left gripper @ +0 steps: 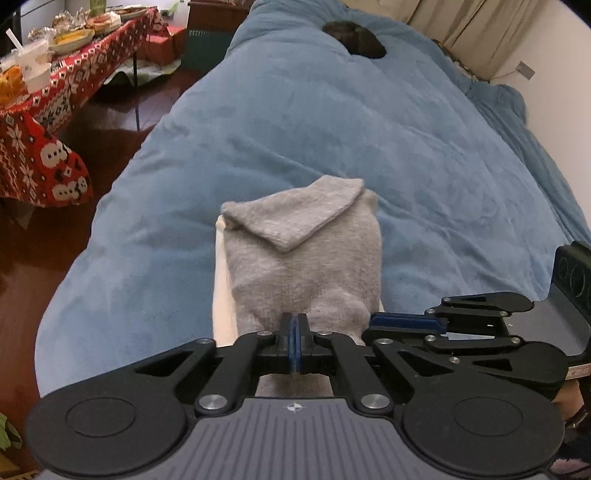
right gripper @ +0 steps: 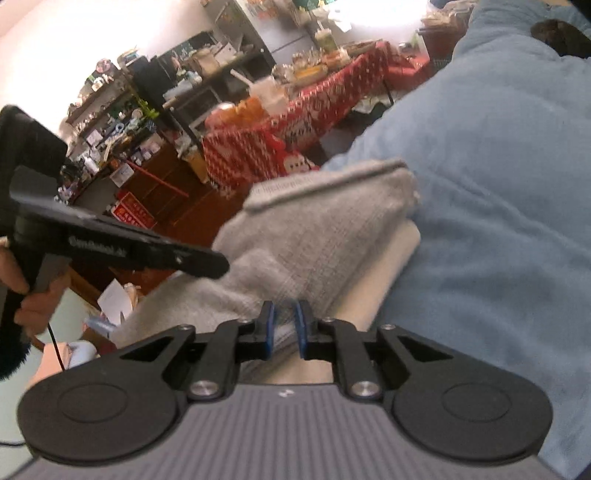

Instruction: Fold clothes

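Note:
A grey knitted garment lies folded, one corner flap turned over its top, on a cream folded item. Both rest on a blue blanket covering a bed. My left gripper is shut, pinching the garment's near edge. In the right wrist view it reaches in from the left, held by a hand. My right gripper has grey fabric between its narrowly parted blue pads. In the left wrist view it meets the garment's near right corner.
A table with a red patterned cloth and food on top stands left of the bed, across dark wooden floor. A dark object lies at the blanket's far end. Curtains hang at the back right. Cluttered shelves line the far wall.

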The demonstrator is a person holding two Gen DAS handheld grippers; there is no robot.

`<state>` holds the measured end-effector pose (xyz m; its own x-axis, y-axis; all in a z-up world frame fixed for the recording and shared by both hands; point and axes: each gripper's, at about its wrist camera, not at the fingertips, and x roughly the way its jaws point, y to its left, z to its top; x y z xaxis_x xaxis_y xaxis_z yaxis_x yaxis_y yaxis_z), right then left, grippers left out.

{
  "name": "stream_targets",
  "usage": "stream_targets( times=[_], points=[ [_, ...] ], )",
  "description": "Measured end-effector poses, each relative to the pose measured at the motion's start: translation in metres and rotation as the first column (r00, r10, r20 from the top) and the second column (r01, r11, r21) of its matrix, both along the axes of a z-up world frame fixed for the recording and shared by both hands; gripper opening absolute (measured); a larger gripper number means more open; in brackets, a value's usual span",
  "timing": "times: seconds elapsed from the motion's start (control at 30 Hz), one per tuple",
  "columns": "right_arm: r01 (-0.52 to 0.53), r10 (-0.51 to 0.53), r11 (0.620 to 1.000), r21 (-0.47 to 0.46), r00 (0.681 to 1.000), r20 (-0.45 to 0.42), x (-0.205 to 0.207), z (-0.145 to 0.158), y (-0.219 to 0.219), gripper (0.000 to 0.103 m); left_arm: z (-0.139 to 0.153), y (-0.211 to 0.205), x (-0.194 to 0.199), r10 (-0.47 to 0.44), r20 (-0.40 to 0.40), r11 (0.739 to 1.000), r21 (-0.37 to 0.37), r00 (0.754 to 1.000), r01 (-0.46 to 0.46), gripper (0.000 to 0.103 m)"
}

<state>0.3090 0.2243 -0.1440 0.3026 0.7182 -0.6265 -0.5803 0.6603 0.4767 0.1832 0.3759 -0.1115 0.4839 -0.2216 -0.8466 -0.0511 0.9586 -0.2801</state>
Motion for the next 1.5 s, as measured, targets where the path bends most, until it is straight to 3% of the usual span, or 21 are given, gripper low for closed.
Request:
stream_targets(
  times=[0.13, 0.33, 0.43, 0.6, 0.77, 0.93, 1.1, 1.2, 1.33, 1.43, 1.5],
  points=[
    [0.02, -0.019, 0.999, 0.036, 1.0, -0.014, 0.01, 0.011, -0.008, 0.013, 0.02, -0.001, 0.006, -0.015, 0.041, 1.0, 0.01, 0.999, 0.014, 0.003],
    [0.094, -0.097, 0.994, 0.057, 0.993, 0.062, 0.049, 0.038, -0.012, 0.018, 0.035, 0.0, 0.026, -0.033, 0.083, 0.999, 0.041, 0.996, 0.029, 0.003],
    [0.113, -0.116, 0.993, 0.031, 0.989, 0.091, 0.072, 0.03, -0.004, 0.018, 0.018, 0.005, 0.037, -0.014, 0.051, 0.999, 0.031, 0.999, 0.013, 0.003],
    [0.097, -0.094, 0.995, -0.031, 0.993, 0.066, 0.078, -0.007, 0.011, 0.018, -0.007, 0.002, 0.032, -0.03, 0.006, 0.999, 0.042, 1.0, 0.03, 0.003],
    [0.118, -0.116, 0.993, -0.031, 0.992, 0.058, 0.081, -0.017, 0.012, 0.018, 0.0, 0.0, 0.026, -0.028, 0.014, 0.999, 0.045, 1.0, 0.027, 0.003],
    [0.077, -0.078, 0.997, 0.019, 0.994, 0.08, 0.048, 0.007, 0.001, 0.018, 0.017, -0.007, 0.018, -0.037, 0.037, 0.997, 0.068, 0.999, 0.035, 0.003],
    [0.014, -0.013, 1.0, -0.002, 0.998, 0.059, 0.021, -0.001, 0.008, 0.018, 0.017, -0.015, 0.005, -0.048, 0.024, 0.993, 0.108, 0.999, 0.045, 0.003],
    [0.038, -0.039, 0.999, 0.006, 0.998, 0.04, 0.011, -0.008, 0.001, 0.019, 0.016, -0.016, -0.007, -0.027, 0.033, 0.993, 0.119, 0.999, 0.023, 0.003],
    [0.001, -0.003, 0.999, 0.047, 0.999, 0.044, -0.012, 0.008, -0.003, 0.019, 0.035, -0.027, -0.032, -0.05, 0.071, 0.991, 0.128, 0.996, 0.041, 0.003],
    [-0.05, 0.047, 0.997, 0.058, 0.997, 0.055, -0.033, 0.016, 0.002, 0.019, 0.031, -0.038, -0.045, -0.091, 0.049, 0.978, 0.191, 0.995, 0.08, 0.003],
    [-0.083, 0.081, 0.996, 0.034, 0.995, 0.065, -0.048, 0.014, 0.01, 0.019, 0.022, -0.036, -0.051, -0.067, 0.028, 0.982, 0.18, 0.997, 0.061, 0.003]
  ],
)
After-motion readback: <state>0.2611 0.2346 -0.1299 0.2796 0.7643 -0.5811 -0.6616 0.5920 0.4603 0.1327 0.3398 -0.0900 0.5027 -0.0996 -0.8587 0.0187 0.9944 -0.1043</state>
